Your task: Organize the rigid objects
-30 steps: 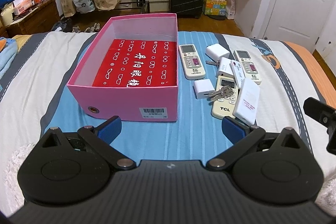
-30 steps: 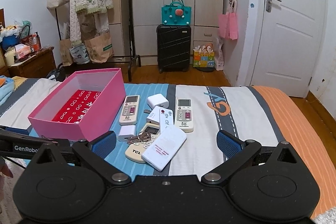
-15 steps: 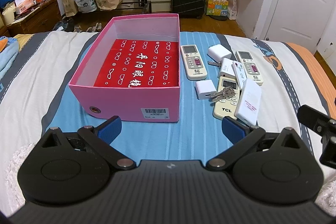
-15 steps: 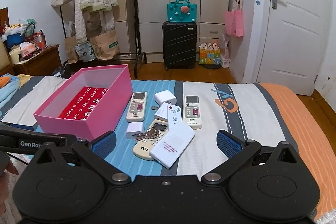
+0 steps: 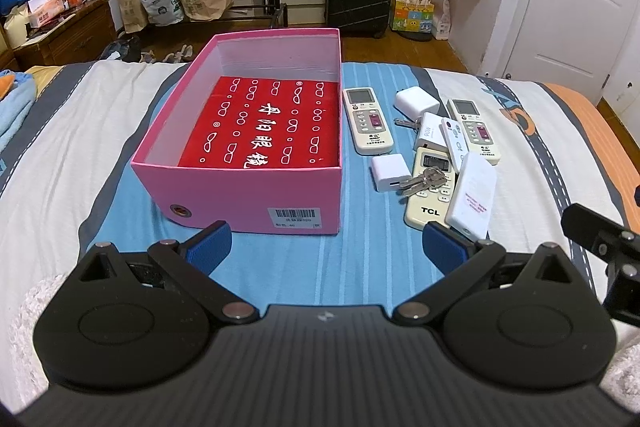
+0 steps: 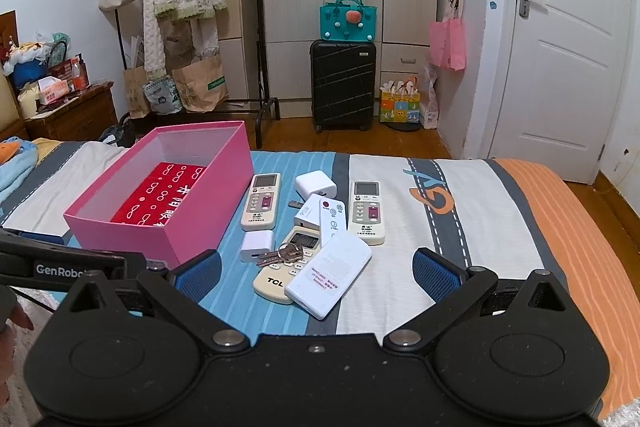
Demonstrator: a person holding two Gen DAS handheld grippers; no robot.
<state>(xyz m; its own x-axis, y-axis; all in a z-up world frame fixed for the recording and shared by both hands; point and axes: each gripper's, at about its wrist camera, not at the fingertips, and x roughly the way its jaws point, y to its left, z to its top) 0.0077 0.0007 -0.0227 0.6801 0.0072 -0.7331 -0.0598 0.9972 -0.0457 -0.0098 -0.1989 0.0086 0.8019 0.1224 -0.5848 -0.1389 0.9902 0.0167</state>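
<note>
Hovering above the near edge of the bed [image 6: 500, 211], both claws empty; nothing gripped yet, so I judge this the opening approach, before the first pick.

Right gripper [image 6: 316, 273]: jaws spread wide, level, pointing forward. Just ahead of its fingertips lies the clutter: white flat remote [image 6: 329, 277] overlapping the TCL remote [image 6: 276, 277], keys [image 6: 280, 255] on top of that one, small white charger [image 6: 257, 245] to the left, two more remotes and adapters farther ahead.

Left gripper [image 5: 326, 245]: jaws also wide, held low. Pink box [image 5: 256, 199] sits directly ahead of its left finger, open, red cloth inside; the clutter lies ahead and right.

Next move, likely: right claw eases forward and down, straddles the white flat remote across its narrow width, closes, carries left into the box. Overlap means neighbours may shift.
</note>
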